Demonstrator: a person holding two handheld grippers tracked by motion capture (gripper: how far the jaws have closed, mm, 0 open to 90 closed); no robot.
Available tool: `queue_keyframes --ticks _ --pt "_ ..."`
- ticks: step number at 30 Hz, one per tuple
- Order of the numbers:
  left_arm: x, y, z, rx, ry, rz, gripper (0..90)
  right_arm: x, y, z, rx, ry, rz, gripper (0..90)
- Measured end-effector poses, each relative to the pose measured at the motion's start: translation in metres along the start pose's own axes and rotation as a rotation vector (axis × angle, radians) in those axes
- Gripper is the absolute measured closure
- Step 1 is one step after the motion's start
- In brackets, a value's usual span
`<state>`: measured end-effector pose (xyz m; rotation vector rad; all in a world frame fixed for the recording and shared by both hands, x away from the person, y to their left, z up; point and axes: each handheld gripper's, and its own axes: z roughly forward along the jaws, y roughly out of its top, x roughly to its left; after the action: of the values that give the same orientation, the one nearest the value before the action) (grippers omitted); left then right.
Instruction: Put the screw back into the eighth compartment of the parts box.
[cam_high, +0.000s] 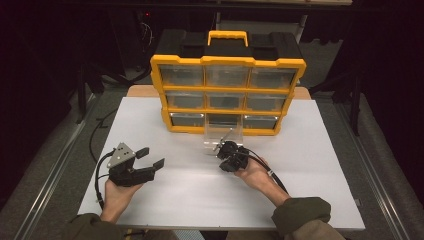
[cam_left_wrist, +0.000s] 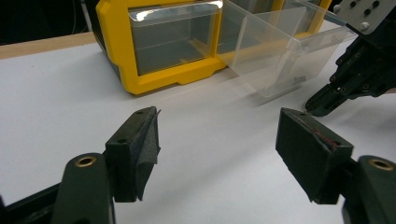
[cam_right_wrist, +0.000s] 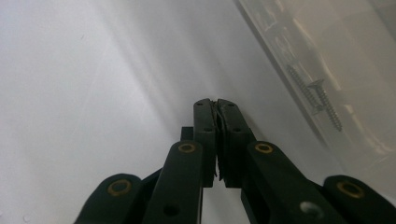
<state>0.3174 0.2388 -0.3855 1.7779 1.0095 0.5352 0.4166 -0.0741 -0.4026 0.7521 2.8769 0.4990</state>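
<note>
Two grippers: one in each hand, both low over the white table top (cam_high: 190, 190).
Left gripper (cam_high: 151, 158): at the left of the table, jaws spread wide with nothing between them; its own view (cam_left_wrist: 217, 140) shows bare white surface in the gap.
Clear drawer (cam_high: 223, 136): pulled out of the bottom row's middle slot and resting on the table just in front of the yellow organizer (cam_high: 227, 95); see-through plastic, with two screws (cam_right_wrist: 315, 95) lying inside against its wall.
Right gripper (cam_high: 223, 150): right of centre, jaws pressed together with nothing seen between them, tips (cam_right_wrist: 215, 103) just beside the drawer's near wall.
Organizer: yellow frame, black back, yellow handle on top, three rows of clear drawers.
Surface: white board on a wooden table, plain and matte.
Room: dark, grey floor on both sides.
</note>
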Motion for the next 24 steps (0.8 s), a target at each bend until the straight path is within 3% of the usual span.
queue_keyframes --ticks 12,14,16,24 --pt "0.0 0.0 0.0 -0.002 -0.001 -0.001 30.6 0.004 -0.001 -0.006 -0.026 0.0 -0.013 89.5" --pt "0.0 0.0 0.0 -0.003 -0.001 -0.001 30.6 0.006 -0.002 -0.009 -0.023 0.004 0.01 89.5" --pt "0.0 0.0 0.0 -0.002 -0.001 -0.001 30.6 0.005 -0.003 -0.011 -0.033 0.003 -0.011 89.4" --pt "0.0 0.0 0.0 -0.002 -0.001 -0.001 30.6 0.009 -0.005 -0.019 -0.037 0.016 -0.017 89.4"
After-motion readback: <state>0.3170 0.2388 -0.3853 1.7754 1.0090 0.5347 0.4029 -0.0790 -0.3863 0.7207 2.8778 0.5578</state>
